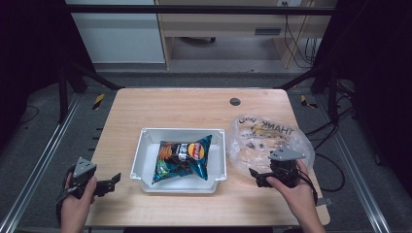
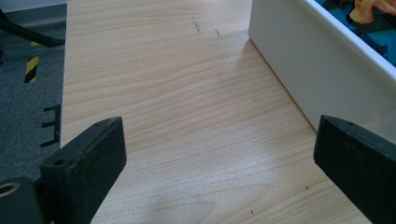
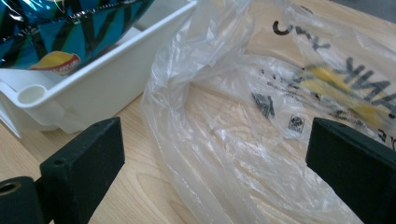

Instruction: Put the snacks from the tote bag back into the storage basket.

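Right gripper (image 3: 212, 177) fingers spread over the plastic bag (image 1: 269, 141) at the surface's right edge; left gripper (image 1: 109, 183) fingers spread, idle near the front-left corner; pinch one loose layer at the bag's mouth beside the tray (image 1: 141, 160), not the whole bunch.

Tray (image 1: 137, 162) and plastic bag (image 1: 252, 145) flank bare table (image 1: 194, 104).

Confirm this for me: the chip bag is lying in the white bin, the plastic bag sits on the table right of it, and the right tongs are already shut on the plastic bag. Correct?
Not quite. The right tongs are open: the right gripper view shows the jaws spread wide with the plastic bag lying loose between them, not pinched. The rest stands: the chip bag lies in the white bin, with the plastic bag to its right.
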Tool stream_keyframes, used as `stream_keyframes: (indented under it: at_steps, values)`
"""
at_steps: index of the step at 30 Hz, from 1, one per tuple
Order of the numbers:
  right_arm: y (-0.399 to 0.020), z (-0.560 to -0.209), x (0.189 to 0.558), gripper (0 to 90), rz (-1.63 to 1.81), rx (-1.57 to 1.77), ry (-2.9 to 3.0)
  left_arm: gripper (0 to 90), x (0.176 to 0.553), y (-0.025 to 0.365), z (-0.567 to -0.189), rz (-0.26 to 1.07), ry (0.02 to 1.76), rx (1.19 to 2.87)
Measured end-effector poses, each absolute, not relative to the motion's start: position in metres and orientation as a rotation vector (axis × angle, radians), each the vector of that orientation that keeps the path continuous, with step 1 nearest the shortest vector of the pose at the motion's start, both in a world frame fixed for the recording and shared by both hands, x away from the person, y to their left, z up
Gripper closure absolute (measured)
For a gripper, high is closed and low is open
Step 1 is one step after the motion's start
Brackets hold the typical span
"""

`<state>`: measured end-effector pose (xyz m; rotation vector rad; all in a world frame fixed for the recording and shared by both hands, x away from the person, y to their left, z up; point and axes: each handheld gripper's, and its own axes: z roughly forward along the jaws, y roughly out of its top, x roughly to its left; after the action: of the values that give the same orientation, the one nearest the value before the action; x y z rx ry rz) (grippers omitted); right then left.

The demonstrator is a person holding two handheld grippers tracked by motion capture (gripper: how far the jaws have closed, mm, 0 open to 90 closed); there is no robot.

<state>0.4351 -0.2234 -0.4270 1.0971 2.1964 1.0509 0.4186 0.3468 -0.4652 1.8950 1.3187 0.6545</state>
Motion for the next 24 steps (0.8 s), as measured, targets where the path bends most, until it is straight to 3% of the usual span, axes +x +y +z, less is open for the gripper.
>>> stream_keyframes:
  at_steps: [24]
  values:
    - [-0.239, -0.460, 0.433, 4.8, 1.048, 1.185, 2.186, 2.3, 0.418, 0.347, -0.465, 0.655, 1.320, 1.896]
